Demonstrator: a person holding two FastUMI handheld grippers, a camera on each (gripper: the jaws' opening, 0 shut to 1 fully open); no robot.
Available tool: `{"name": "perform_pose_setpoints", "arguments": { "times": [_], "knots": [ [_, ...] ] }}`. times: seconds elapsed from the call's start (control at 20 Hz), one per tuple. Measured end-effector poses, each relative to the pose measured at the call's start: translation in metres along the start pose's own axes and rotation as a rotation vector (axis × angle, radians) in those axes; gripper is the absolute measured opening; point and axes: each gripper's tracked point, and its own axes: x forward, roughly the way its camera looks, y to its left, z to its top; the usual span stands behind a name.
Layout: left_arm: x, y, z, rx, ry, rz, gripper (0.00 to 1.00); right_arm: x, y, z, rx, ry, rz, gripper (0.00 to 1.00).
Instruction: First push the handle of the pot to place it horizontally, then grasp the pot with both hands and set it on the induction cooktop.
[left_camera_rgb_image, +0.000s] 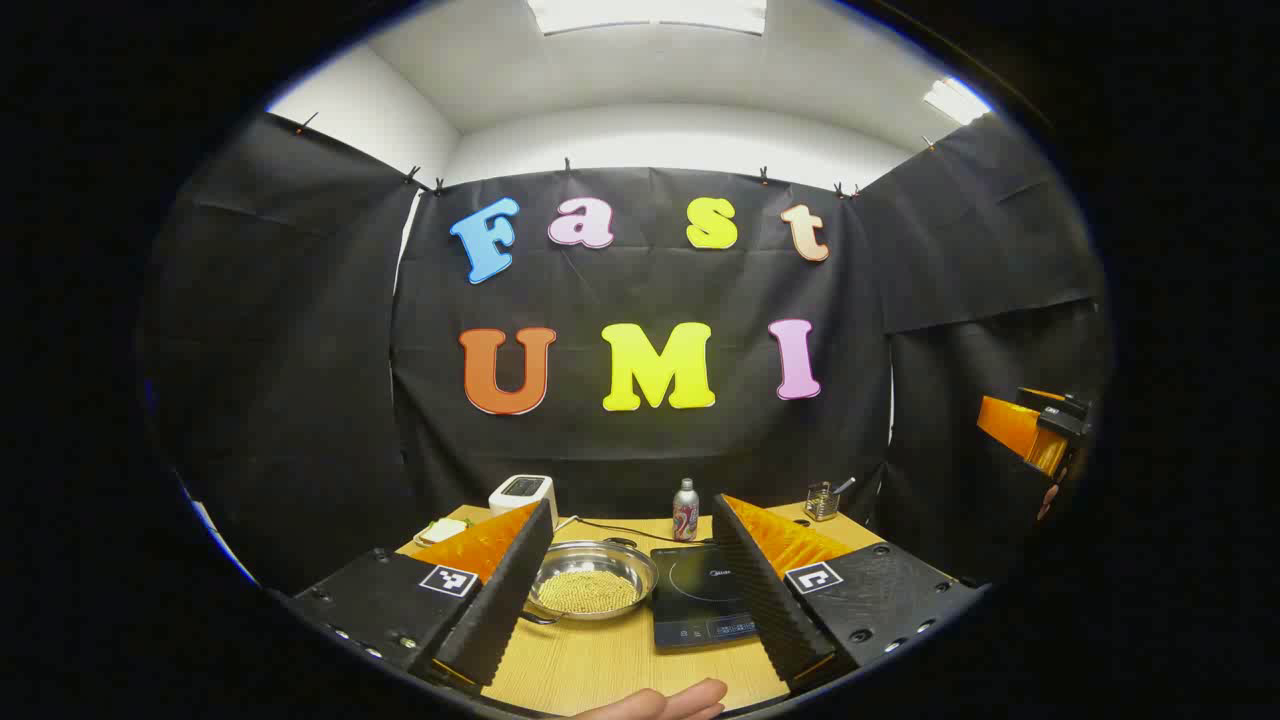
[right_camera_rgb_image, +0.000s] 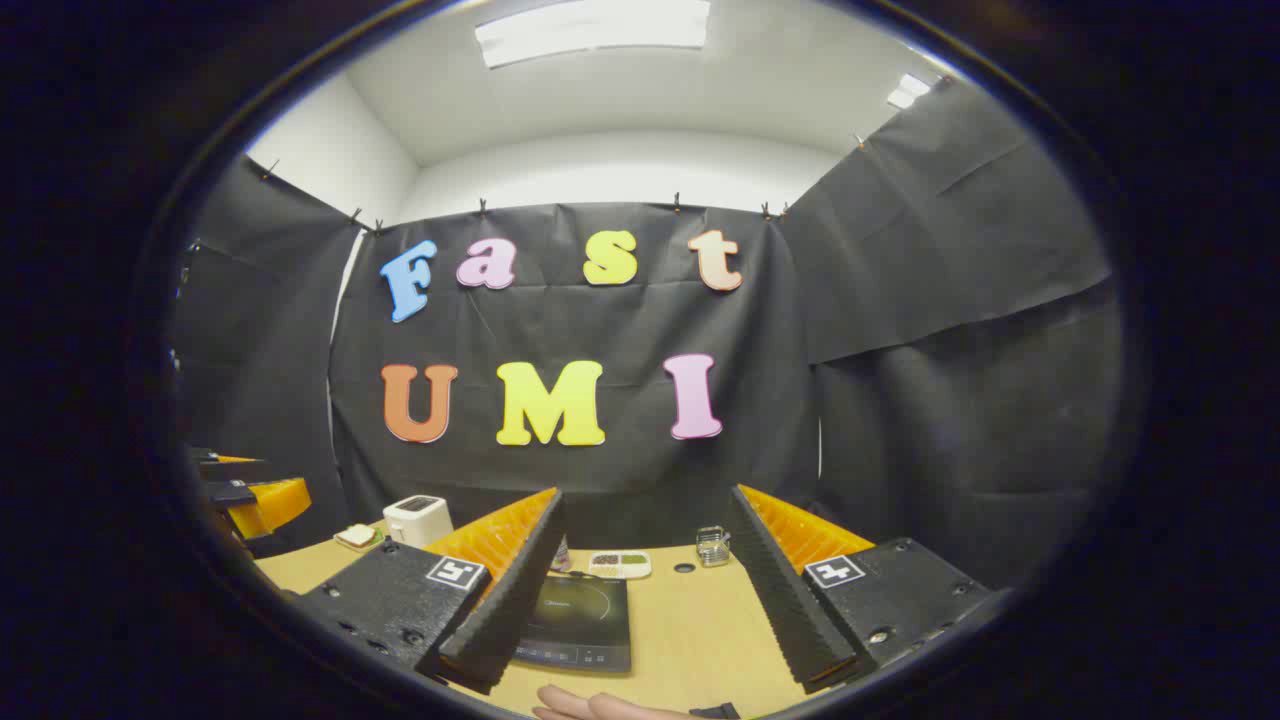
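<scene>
— Fingers of the left gripper (left_camera_rgb_image: 632, 590) sit closest to the lens, spread wide and pinching nothing; a hand (left_camera_rgb_image: 665, 702) shows just below them at the tabletop's (left_camera_rgb_image: 600, 665) near edge.

— And the right gripper (right_camera_rgb_image: 645, 590)?

— Spread wide too, empty, raised above the tabletop, with the induction cooktop (right_camera_rgb_image: 580, 622) beyond its left finger.

— Where is the pot (left_camera_rgb_image: 592, 580)?

— In the left gripper view it rests on the tabletop just beside the induction cooktop, on its left. Its dark handle (left_camera_rgb_image: 540, 619) pokes out at the near left, partly hidden behind the finger, so I cannot tell its angle.

— How far along, then?

— I'd judge barely begun: pot not yet on the induction cooktop, neither gripper touching it. The push, the two-handed grasp and the placing all remain.

— Anything inside?

— A layer of small yellowish grains or beans covers the pot's bottom. Behind the induction cooktop, a small clear container (left_camera_rgb_image: 821, 501) holds something like a utensil.
</scene>
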Motion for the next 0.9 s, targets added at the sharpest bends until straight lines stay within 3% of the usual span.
{"name": "perform_pose_setpoints", "arguments": {
  "times": [0.45,0.9],
  "knots": [
    [-0.001,0.01,-0.004,-0.011,0.001,0.008,0.96,0.002,-0.012,-0.007,0.012,-0.001,-0.02,0.98],
    [0.006,0.03,-0.014,-0.026,0.01,0.037,0.96,0.002,-0.012,-0.016,0.01,0.0,0.011,0.98]
  ]
}}
